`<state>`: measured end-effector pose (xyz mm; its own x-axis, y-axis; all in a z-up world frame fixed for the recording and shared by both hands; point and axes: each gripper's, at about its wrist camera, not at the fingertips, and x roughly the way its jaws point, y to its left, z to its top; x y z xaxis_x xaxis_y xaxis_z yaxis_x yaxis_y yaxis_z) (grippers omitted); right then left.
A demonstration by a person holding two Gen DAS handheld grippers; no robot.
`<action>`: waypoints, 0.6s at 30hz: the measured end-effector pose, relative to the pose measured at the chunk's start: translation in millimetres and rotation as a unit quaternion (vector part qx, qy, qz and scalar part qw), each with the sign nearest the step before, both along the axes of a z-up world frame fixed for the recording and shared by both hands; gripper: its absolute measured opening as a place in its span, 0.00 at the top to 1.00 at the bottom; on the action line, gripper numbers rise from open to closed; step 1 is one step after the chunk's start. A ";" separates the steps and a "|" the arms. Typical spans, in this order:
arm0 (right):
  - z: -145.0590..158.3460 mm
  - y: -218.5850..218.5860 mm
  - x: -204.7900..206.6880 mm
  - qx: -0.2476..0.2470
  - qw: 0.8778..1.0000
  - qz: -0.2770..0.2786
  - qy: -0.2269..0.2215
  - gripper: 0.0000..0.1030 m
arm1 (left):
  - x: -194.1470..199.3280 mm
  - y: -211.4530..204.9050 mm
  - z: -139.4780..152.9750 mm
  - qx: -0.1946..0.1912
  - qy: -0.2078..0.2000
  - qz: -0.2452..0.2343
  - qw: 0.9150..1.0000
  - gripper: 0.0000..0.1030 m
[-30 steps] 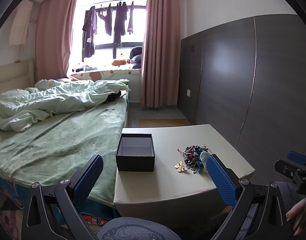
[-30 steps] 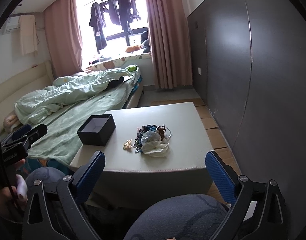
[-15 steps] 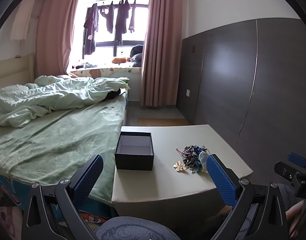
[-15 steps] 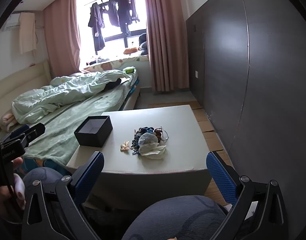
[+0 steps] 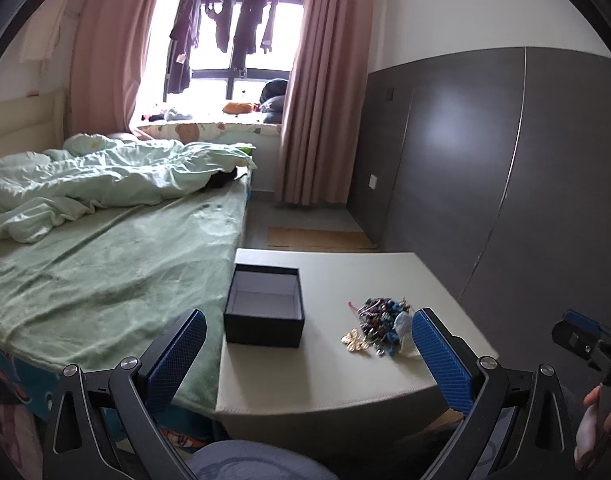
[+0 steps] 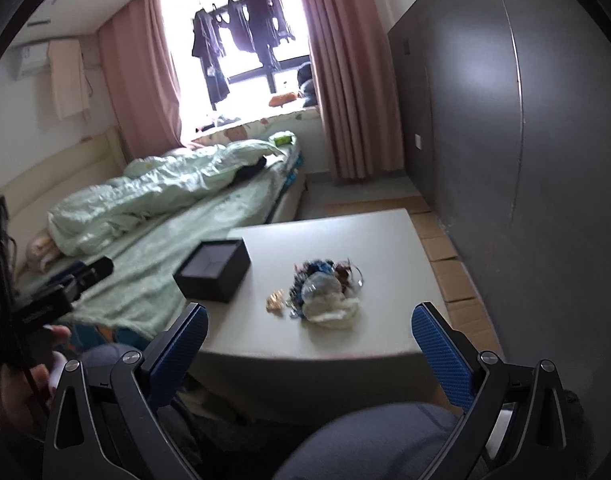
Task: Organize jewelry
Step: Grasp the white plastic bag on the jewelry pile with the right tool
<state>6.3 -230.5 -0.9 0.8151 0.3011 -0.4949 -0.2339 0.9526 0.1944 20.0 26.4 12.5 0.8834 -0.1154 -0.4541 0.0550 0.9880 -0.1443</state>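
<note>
An open, empty black box [image 5: 264, 308] [image 6: 212, 270] stands on the left part of a low cream table [image 5: 337, 376] [image 6: 337, 240]. A pile of beaded jewelry [image 5: 379, 320] [image 6: 325, 280] lies to its right, with a gold butterfly piece [image 5: 355, 340] [image 6: 275, 301] and a white pouch [image 6: 331, 306] beside it. My left gripper [image 5: 305, 340] is open and empty, short of the table's near edge. My right gripper [image 6: 309, 336] is open and empty, near the table's front edge, below the pile.
A bed with green sheets [image 5: 105, 264] lies against the table's left side. A dark panelled wall [image 5: 505, 168] runs along the right. The window with pink curtains [image 5: 233, 80] is at the back. My knee [image 6: 377, 440] sits under the right gripper.
Both grippers have moved slightly closer to the table. The right view has tilted and swung a little left. Jaws stay open; nothing on the table has moved.
</note>
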 end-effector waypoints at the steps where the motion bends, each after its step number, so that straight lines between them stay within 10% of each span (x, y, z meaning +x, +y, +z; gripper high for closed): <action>1: 3.4 -2.2 4.7 0.008 1.000 0.004 -0.001 0.01 | 5.9 -1.4 2.2 0.001 0.005 -0.003 1.000 0.00; 11: 17.2 -6.1 71.4 0.039 0.999 0.020 0.015 0.01 | 67.3 -24.4 -2.2 0.005 0.072 -0.076 0.995 0.01; 18: -11.6 8.4 120.1 0.028 0.995 0.047 0.086 0.01 | 117.4 -34.2 -30.6 -0.005 0.155 -0.109 0.982 0.19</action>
<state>126.4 -222.1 -12.4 0.6869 0.4024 -0.6052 -0.2796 0.9150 0.2910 137.5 -7.8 -18.1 0.6567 -0.2918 -0.6955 0.2161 0.9563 -0.1972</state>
